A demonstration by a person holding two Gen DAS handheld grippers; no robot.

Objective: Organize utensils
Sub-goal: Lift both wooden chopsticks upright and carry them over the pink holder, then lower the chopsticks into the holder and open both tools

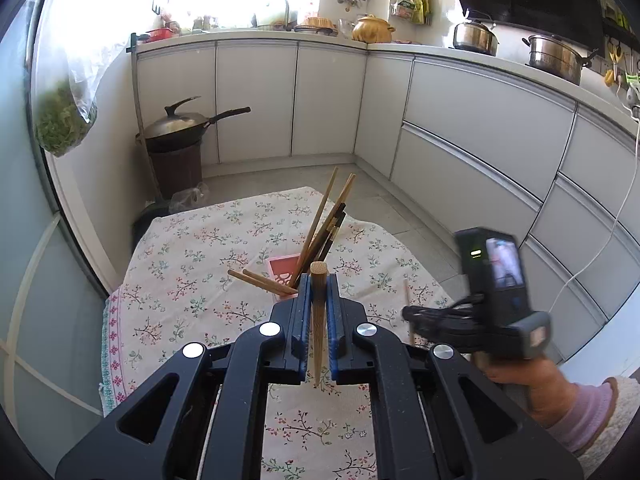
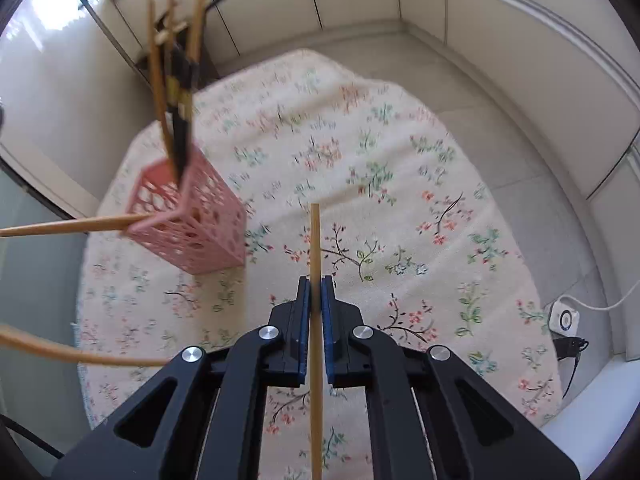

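above the floral cloth (image 2: 400, 184), one chopstick (image 1: 319, 320) is clamped in the left gripper (image 1: 319, 286), another chopstick (image 2: 315, 280) in the right gripper (image 2: 316, 292); both are likely meant for the pink basket (image 2: 192, 228), where others are stood.

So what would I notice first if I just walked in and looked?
Probably the pink basket on the flowery tablecloth, with chopsticks poking out of its top. Then the two grippers: the left gripper pinches a wooden chopstick, and the right gripper pinches a thinner stick.
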